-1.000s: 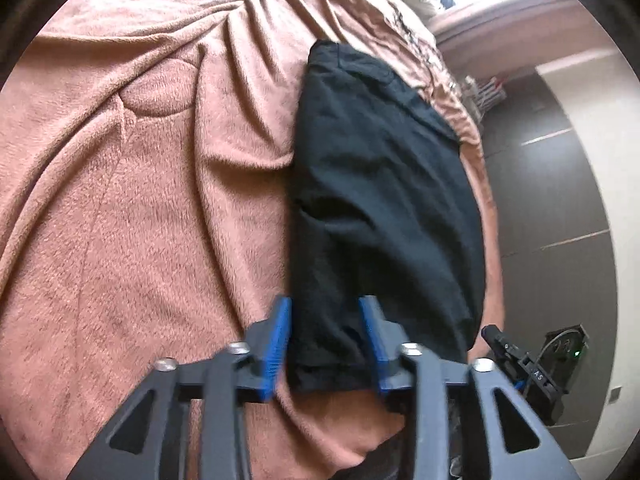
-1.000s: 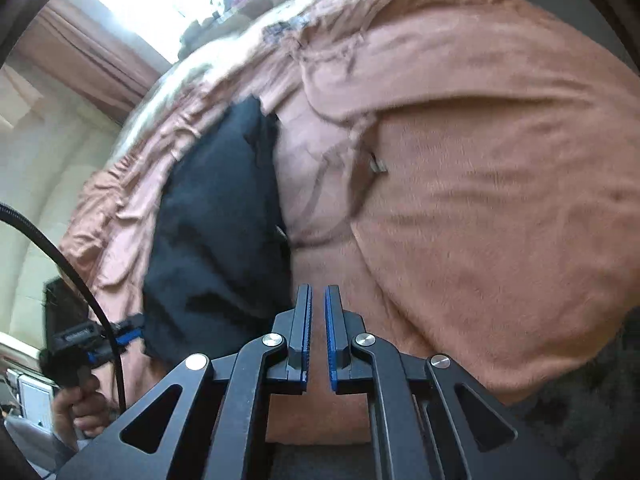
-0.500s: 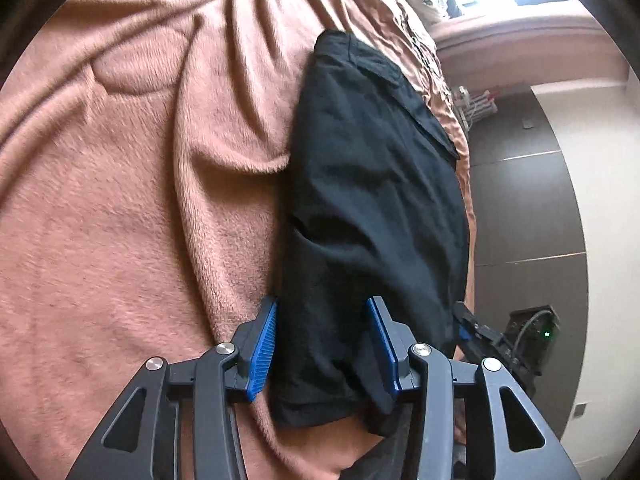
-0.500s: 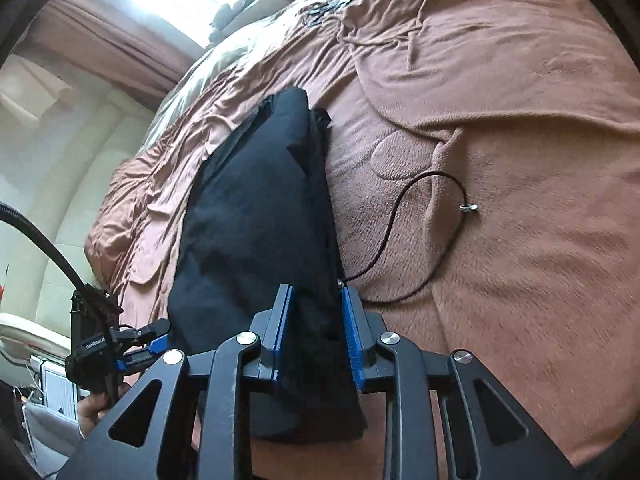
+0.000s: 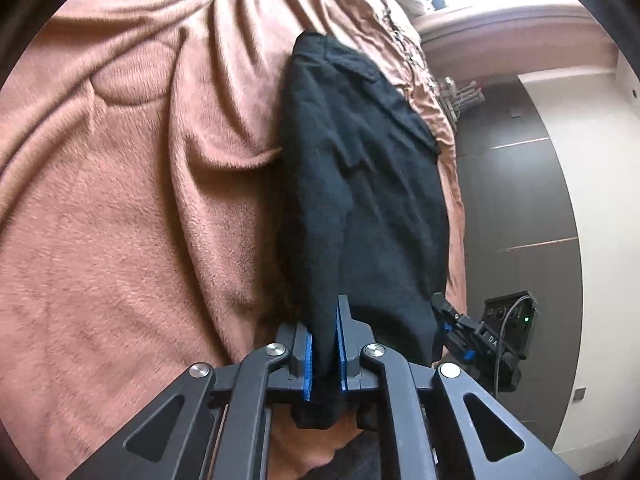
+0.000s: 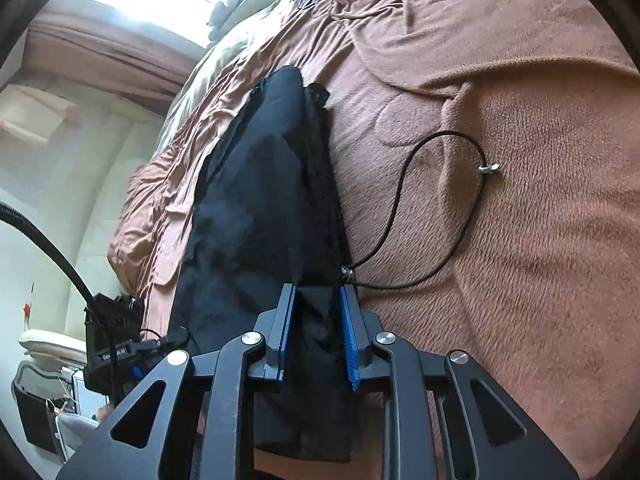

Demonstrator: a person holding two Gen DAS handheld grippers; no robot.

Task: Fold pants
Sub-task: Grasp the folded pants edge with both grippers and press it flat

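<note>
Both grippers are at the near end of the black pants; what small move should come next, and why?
Probably close the right gripper: its blue fingers straddle the black pants with gaps beside the cloth, while the left gripper looks pinched on the same hem, so a lift would be one-sided.

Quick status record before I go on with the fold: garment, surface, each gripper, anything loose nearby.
garment: black pants, lying lengthwise on the bed
surface: brown blanket, wrinkled
left gripper: shut on the near end of the pants
right gripper: jaws part open, straddling the pants' near edge, not yet clamped
loose item: black cord with a metal tip, on the blanket beside the pants
</note>
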